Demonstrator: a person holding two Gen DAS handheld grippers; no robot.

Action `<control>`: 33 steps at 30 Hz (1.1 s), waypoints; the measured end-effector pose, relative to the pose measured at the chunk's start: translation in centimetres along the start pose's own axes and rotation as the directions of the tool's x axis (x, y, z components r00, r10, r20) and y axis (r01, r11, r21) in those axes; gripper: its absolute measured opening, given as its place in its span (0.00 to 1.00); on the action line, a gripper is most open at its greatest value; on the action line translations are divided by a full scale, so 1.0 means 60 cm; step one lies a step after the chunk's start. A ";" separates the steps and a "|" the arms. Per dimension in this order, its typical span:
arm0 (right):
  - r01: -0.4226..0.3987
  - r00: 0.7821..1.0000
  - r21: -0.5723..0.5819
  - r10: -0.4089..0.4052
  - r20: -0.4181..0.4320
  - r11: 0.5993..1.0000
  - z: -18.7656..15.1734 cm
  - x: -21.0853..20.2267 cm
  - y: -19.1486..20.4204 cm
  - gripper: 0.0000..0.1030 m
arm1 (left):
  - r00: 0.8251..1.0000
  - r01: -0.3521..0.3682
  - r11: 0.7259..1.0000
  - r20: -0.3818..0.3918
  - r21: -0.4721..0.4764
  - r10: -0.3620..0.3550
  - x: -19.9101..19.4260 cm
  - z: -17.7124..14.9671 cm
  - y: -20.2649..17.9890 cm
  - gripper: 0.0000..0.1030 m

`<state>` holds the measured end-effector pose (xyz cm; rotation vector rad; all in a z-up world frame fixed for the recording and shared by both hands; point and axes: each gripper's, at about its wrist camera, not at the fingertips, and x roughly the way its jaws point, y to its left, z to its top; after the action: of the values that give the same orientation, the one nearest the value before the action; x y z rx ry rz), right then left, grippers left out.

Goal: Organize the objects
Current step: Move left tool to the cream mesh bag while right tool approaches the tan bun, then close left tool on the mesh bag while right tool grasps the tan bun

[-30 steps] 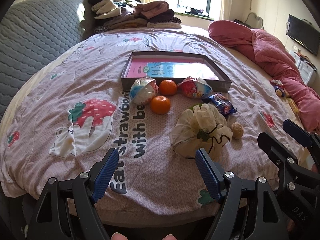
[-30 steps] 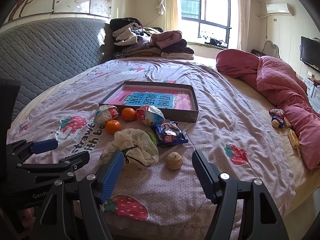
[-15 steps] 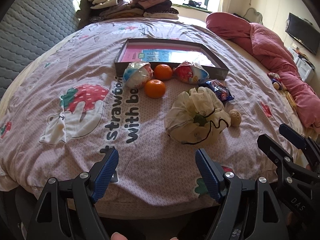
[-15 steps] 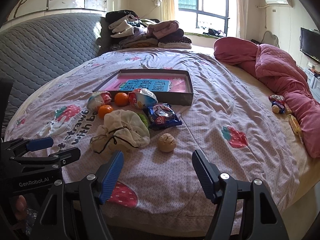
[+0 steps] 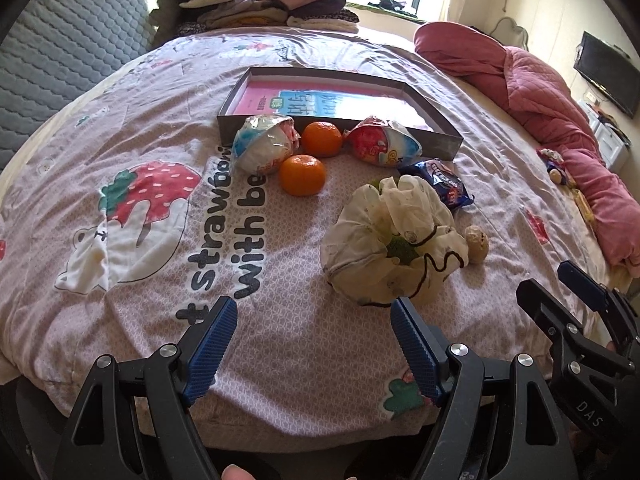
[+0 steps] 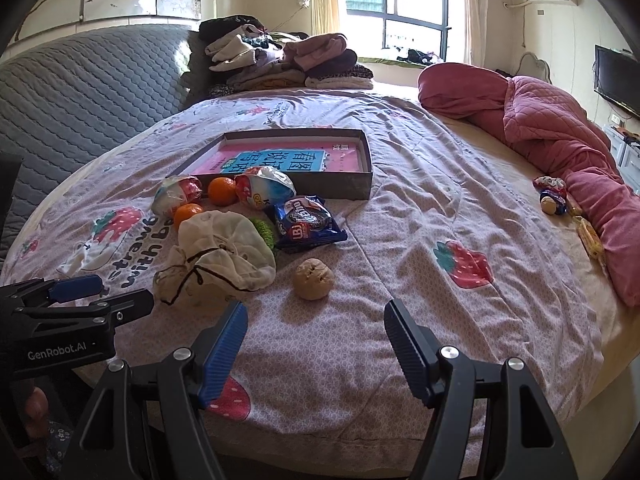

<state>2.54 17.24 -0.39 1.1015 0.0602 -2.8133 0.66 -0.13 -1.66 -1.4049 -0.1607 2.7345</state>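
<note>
Both grippers had come forward and lower over the bed (image 5: 132, 312) than a second before; the items filled more of both views. Left gripper (image 5: 314, 342) hung with fingers wide apart and empty, its right finger tip just short of the cloth bag (image 5: 384, 240). Right gripper (image 6: 316, 340) likewise spread and empty, lined up roughly on the walnut (image 6: 313, 279), which sat just beyond the finger tips.

Nothing on the bed had shifted. Items lay in a loose cluster in front of the tray (image 5: 448, 142): two oranges (image 5: 302, 174), one touching the tray wall, the other nearer; two wrapped snacks (image 5: 264, 144) either side of the far orange; a blue packet (image 6: 306, 222) right of the bag; walnut just beside the bag. The tray held only a pink-and-blue printed sheet. A few small things lay far right by the pink quilt (image 6: 560, 128).

Judgement: approach under way, nothing sorted yet. The closing distance suggested a first pick, likely the walnut for the right, the bag for the left. The bag looked soft and would probably sag.
</note>
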 end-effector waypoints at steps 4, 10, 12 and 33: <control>0.005 1.000 0.006 -0.005 -0.007 1.000 0.003 0.014 -0.005 0.68 | 1.000 0.009 1.000 -0.017 -0.005 -0.010 0.020 0.007 -0.001 0.78; 0.010 1.000 0.024 -0.009 -0.030 1.000 0.006 0.045 -0.019 0.68 | 0.999 0.047 0.999 -0.012 -0.025 -0.047 0.042 0.022 -0.001 0.78; 0.009 0.999 0.024 -0.008 -0.041 1.000 0.007 0.058 -0.022 0.68 | 0.998 0.055 0.998 -0.015 -0.033 -0.056 0.050 0.027 -0.001 0.78; -0.041 0.995 -0.019 0.039 -0.087 0.999 0.018 0.145 -0.012 0.59 | 0.997 0.080 0.996 -0.009 -0.042 -0.081 0.110 0.051 0.004 0.50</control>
<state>-4.58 17.02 -5.50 1.2058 0.0734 -2.7228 -5.66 0.10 -5.28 -1.3911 -0.2691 2.6729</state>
